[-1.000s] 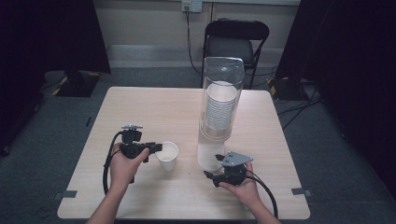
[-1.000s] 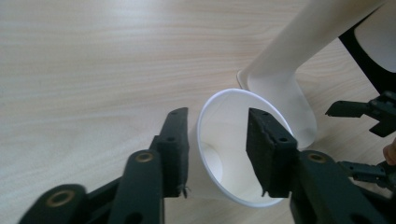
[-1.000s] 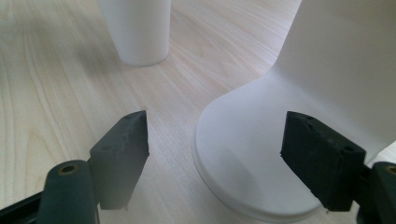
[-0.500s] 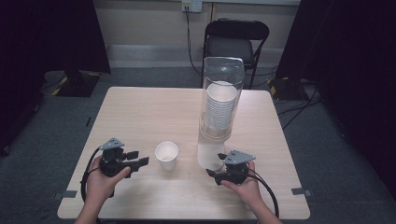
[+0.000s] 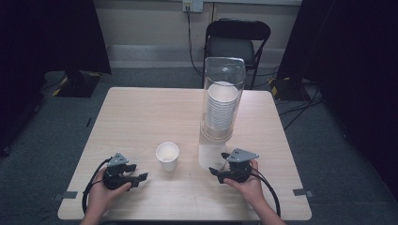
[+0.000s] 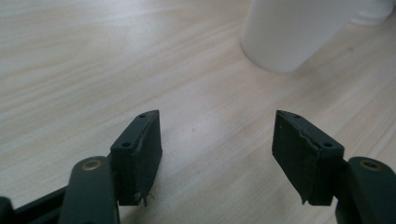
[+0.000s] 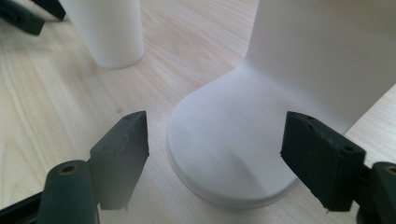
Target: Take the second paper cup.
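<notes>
White paper cup [image 5: 167, 156] stands upright on the pale wooden table [image 5: 141, 117], free of both grippers.
Left gripper [image 5: 139, 177], at the cup's seven o'clock, has just been opening, nothing between; right gripper [image 5: 215, 172] gapes, seemingly untouching, by the clear cup dispenser's [image 5: 220, 108] white base.

Cup [image 6: 292, 32] top & dispenser [image 7: 322, 70] upper part cropped by frame edges.

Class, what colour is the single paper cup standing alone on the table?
The paper cup is plain white, with no pattern. It shows best in the high view.
</notes>
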